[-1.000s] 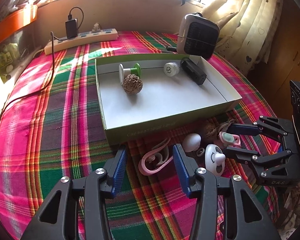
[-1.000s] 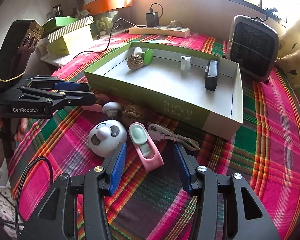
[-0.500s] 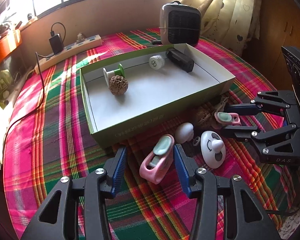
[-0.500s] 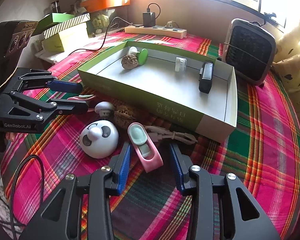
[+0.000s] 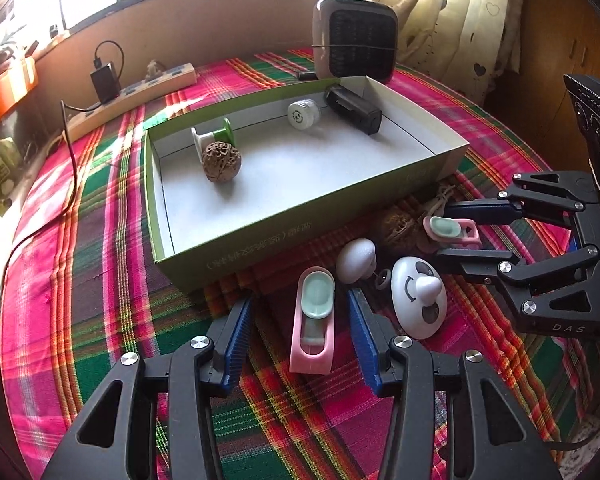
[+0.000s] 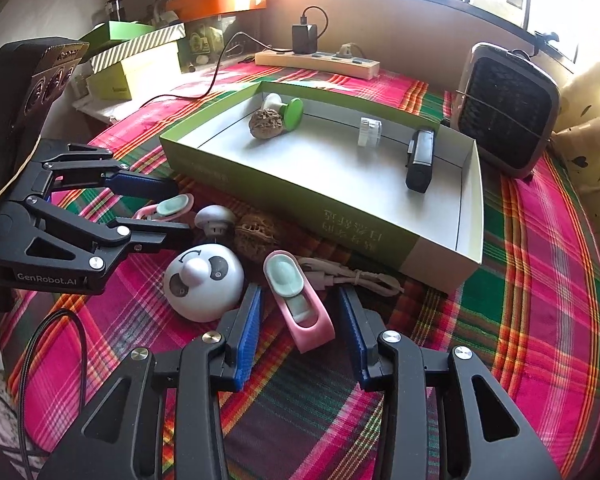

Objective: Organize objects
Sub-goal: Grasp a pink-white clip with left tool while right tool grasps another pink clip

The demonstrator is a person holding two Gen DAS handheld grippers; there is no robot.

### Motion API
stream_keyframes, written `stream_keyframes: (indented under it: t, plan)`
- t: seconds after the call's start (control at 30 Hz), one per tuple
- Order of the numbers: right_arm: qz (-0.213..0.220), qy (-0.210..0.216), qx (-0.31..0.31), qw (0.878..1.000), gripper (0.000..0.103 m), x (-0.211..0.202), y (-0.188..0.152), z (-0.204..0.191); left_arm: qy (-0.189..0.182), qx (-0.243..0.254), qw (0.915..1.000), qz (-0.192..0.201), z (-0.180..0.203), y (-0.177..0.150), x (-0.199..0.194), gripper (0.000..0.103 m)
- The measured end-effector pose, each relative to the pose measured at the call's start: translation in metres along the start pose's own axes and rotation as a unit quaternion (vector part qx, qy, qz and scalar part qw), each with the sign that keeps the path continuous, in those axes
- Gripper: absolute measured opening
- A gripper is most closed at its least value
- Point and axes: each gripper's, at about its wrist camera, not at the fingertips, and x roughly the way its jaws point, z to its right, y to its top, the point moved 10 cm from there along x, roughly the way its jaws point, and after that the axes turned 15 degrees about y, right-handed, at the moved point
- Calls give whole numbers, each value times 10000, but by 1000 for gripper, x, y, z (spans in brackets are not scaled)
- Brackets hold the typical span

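Across a plaid cloth sits a shallow green box with a white floor, and a heater stands just beyond its far right corner. A power strip lies far left by the wall.

Inside the box, a walnut rests at far left, touching a green-and-white spool. A black block lies at far right, with a white cap just left of it.

Near the box's front wall lies a cluster: a panda toy, a second walnut, a white mushroom-shaped plug, a coiled cable and two pink clips.

Left gripper is spread wide around one pink clip, which lies between the blue pads, touching neither.

Right gripper is likewise wide, straddling the other clip; gaps show on both sides. In the right wrist view this clip lies just right of the panda toy, with the cable beyond it.
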Motion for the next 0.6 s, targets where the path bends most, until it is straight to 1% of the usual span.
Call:
stream_keyframes:
  t: [0.07,0.1,0.13,0.2,0.3,0.33,0.4,0.6]
  plan:
    - [4,2,10,10000,39,0,0,0,38,-3,10000,5,-1,0,0,43]
    - [8,-8,15,10000,37,0,0,0,68,-19,10000,6,-2,0,0,38]
    - [13,-16,22,10000,33,0,0,1,101,-37,9999,3,-4,0,1,36]
    - [23,-24,47,10000,29,0,1,2,120,-100,9999,-3,-7,0,1,30]
    - [27,-31,41,10000,24,-1,0,2,177,-146,9997,-6,-11,-1,1,22]
    - [24,-28,26,10000,20,-1,-1,1,190,-159,9997,-6,-12,0,1,21]
    - [17,-25,-2,10000,18,-1,-1,-1,203,-195,9996,-8,-14,-1,1,16]
    - [18,-46,4,10000,18,-1,-2,-2,198,-224,9996,9,-14,-1,0,16]
